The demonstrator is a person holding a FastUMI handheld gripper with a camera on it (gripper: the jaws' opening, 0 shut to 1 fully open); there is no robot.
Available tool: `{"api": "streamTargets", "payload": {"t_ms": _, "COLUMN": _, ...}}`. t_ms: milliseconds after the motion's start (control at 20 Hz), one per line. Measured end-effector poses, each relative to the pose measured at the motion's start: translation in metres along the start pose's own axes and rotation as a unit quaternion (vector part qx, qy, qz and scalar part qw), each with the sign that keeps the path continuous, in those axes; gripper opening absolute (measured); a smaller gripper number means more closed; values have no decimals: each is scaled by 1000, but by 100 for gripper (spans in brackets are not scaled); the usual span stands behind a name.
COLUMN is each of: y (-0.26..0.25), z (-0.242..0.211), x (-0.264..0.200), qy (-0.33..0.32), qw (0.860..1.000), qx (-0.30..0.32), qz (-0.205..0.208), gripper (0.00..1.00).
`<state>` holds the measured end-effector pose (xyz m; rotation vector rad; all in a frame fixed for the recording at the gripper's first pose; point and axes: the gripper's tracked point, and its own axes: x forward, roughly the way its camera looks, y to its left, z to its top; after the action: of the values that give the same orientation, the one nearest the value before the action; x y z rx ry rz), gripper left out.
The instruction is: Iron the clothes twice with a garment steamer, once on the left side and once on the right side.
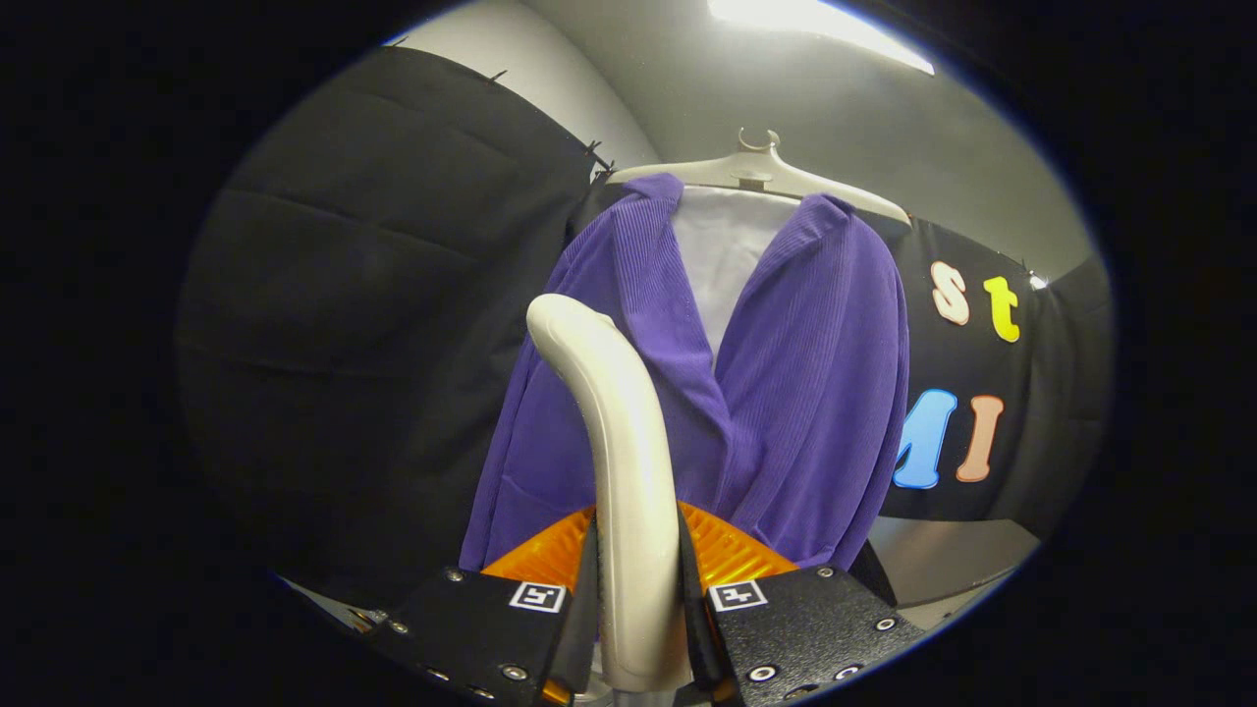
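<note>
Clamped at the bottom centre of the frame, the tongs (636, 599) gripped the pale curved handle of the garment steamer (614, 432), one finger pressing on each side of it. That handle rose from between the fingers and bent toward the upper left, its rounded end lying in front of the garment. Behind the fingers an orange ribbed part (732, 555) showed on both sides of the handle. Left of centre hung black cloth, the booth's wall (373, 324). At centre, beyond the steamer, a purple ribbed jacket (805, 393) hung open on a white hanger (756, 172), with a white panel (722, 260) showing between its lapels. Lower right, a grey surface (943, 565) lay under the wall.
</note>
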<state>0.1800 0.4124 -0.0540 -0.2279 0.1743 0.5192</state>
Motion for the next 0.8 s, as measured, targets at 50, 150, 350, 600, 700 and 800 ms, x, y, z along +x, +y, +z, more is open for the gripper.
{"api": "streamTargets", "payload": {"t_ms": 50, "y": 1, "z": -13, "x": -1, "qy": 12, "qw": 1000, "qx": 1, "qz": -1, "gripper": 39}}
{"api": "streamTargets", "payload": {"t_ms": 150, "y": 2, "z": -30, "x": -4, "qy": 23, "qw": 1000, "qx": 1, "qz": -2, "gripper": 39}}
{"api": "streamTargets", "payload": {"t_ms": 350, "y": 8, "z": -63, "x": -9, "qy": 44, "qw": 999, "qx": 3, "qz": -1, "gripper": 39}}
{"api": "streamTargets", "payload": {"t_ms": 600, "y": 15, "z": -94, "x": -14, "qy": 60, "qw": 998, "qx": 7, "qz": -2, "gripper": 39}}
{"api": "streamTargets", "payload": {"t_ms": 700, "y": 18, "z": -106, "x": -15, "qy": 63, "qw": 998, "qx": 8, "qz": -3, "gripper": 39}}
{"api": "streamTargets", "payload": {"t_ms": 800, "y": 20, "z": -119, "x": -18, "qy": 69, "qw": 998, "qx": 5, "qz": -5, "gripper": 39}}
